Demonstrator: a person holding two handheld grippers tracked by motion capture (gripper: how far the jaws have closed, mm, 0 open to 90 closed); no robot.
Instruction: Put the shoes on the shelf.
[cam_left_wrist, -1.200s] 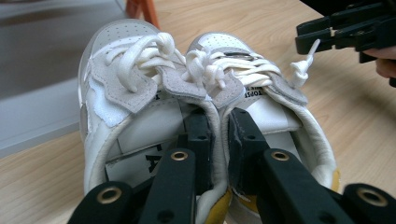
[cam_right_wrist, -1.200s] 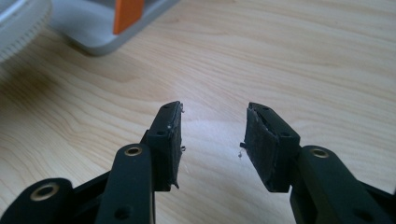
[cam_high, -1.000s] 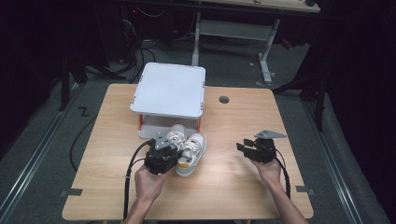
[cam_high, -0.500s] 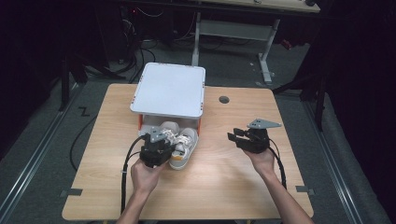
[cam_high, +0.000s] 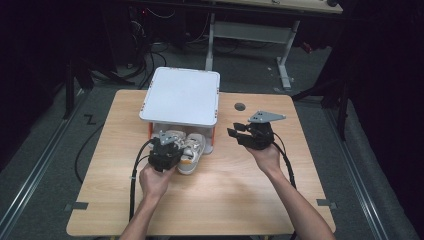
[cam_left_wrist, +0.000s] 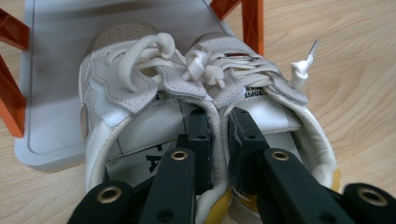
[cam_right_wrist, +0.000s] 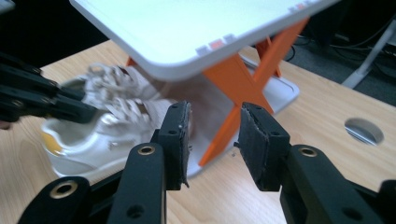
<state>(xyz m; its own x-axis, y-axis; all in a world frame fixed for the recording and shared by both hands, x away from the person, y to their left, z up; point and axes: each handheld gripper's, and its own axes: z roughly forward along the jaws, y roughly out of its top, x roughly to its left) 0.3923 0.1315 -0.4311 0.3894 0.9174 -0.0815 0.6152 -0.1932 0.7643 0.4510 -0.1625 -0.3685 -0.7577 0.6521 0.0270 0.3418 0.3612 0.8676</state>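
A pair of white sneakers (cam_high: 192, 150) lies with its toes on the lower shelf (cam_left_wrist: 56, 70) of a small rack (cam_high: 182, 97) with a white top and orange legs. My left gripper (cam_left_wrist: 219, 126) is shut on the two inner collars of the sneakers (cam_left_wrist: 140, 88), pinching them together; in the high view it (cam_high: 167, 150) sits at their heels. My right gripper (cam_right_wrist: 214, 140) hovers above the table to the right of the rack (cam_right_wrist: 187, 28). Its jaws have just been closing, still apart with nothing between them. It (cam_high: 235, 134) points left at the rack's orange leg (cam_right_wrist: 233, 93).
A round cable hole (cam_high: 240, 106) lies in the wooden table (cam_high: 225, 200) behind the right gripper. Cables trail from both grippers toward the front edge. A desk frame (cam_high: 285, 60) stands on the dark floor beyond the table.
The left gripper has pushed the sneakers away from me, toes in under the rack's top. The right gripper has risen and moved left toward the rack, its jaws narrower.
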